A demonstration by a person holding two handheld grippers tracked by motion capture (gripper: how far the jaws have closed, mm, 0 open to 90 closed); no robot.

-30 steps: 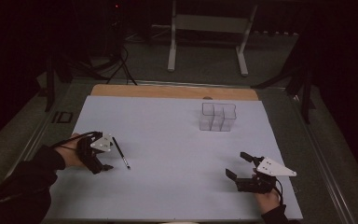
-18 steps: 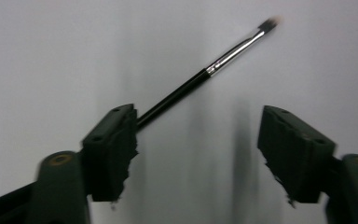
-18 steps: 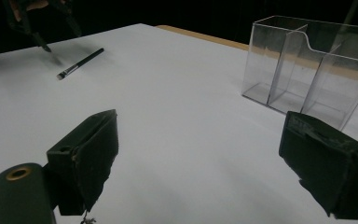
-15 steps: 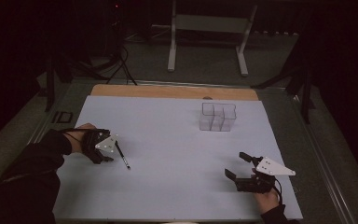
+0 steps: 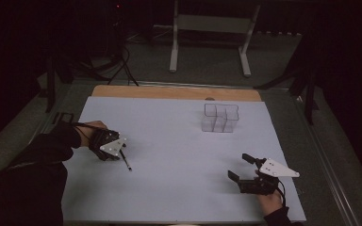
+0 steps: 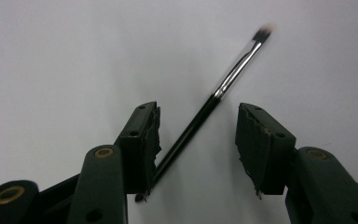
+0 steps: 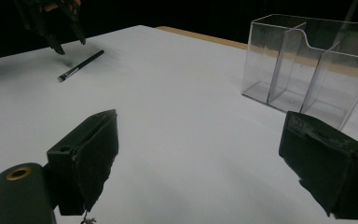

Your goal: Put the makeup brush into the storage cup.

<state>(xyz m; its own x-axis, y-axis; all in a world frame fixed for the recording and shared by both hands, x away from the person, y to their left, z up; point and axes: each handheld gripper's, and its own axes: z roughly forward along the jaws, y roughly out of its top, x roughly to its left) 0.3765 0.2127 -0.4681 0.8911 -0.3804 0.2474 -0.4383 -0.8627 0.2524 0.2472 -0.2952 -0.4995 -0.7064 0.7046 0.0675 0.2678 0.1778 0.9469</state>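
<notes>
1. Two grippers on the white table sheet (image 5: 169, 141), one per hand. Left gripper (image 5: 116, 151) sits at the sheet's left side; right gripper (image 5: 245, 169) at the near right corner area, well apart from the left one.
2. One makeup brush (image 6: 200, 116), black handle, silver ferrule, pale bristle tip. It lies flat on the sheet, slanting between the left gripper's jaws.
3. Left gripper view: jaws spread wide, released, nothing clamped. The brush's handle end runs down close against the inner face of the jaw on that view's left side; whether it touches the pad I cannot tell. The bristle tip points away beyond the jaw tips, toward the far jaw's side. A clear gap separates the brush from the other jaw.
4. High view: the brush (image 5: 125, 160) pokes out from just under the left gripper's grey three-cornered plate, toward the person.
5. Right gripper (image 7: 205, 158): jaws spread wide, released, empty, hovering low over bare sheet.
6. One clear plastic organiser box (image 7: 307, 70), upright, with divider walls making several compartments; exact count hard to fix, at least three. It stands ahead of the right gripper, toward its right jaw, apart from it. All compartments look empty.
7. Right gripper view also catches the brush (image 7: 80, 65) far ahead on the left, with the left gripper (image 7: 65, 39) just above it.
</notes>
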